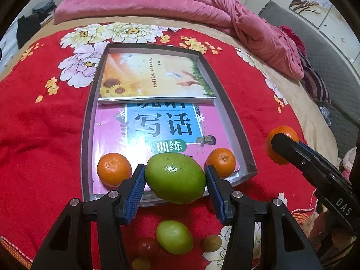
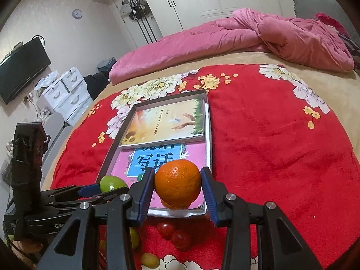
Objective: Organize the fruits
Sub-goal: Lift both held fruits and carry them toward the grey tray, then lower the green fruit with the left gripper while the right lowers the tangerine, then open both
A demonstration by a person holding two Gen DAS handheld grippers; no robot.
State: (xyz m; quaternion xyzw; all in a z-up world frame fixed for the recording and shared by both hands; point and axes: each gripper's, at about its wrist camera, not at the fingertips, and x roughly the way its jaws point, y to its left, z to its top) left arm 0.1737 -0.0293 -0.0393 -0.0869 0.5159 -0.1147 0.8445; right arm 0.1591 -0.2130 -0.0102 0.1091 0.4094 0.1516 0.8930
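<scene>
Your left gripper [image 1: 175, 177] is clamped on a green fruit [image 1: 175, 177], low centre in the left wrist view, over the near edge of the tray [image 1: 234, 121]. Your right gripper [image 2: 177, 185] is clamped on an orange [image 2: 177, 183], low centre in its own view, also above the tray's near end.

Writing: the pink book [image 1: 157, 130] in the tray reads "写话" in large dark characters, with "训练" on a green badge below. The sunflower book [image 1: 153, 76] behind it carries small script, too fine to read. "DAS" shows on the right gripper's body at the lower right of the left wrist view.

Counts, left wrist view: two books in the tray; two oranges resting on the pink book, one [image 1: 114, 169] left of the held fruit, one [image 1: 221, 162] right. Second green fruit [image 1: 174, 237] on the red blanket [image 1: 45, 123] at bottom centre, small fruits beside it.
</scene>
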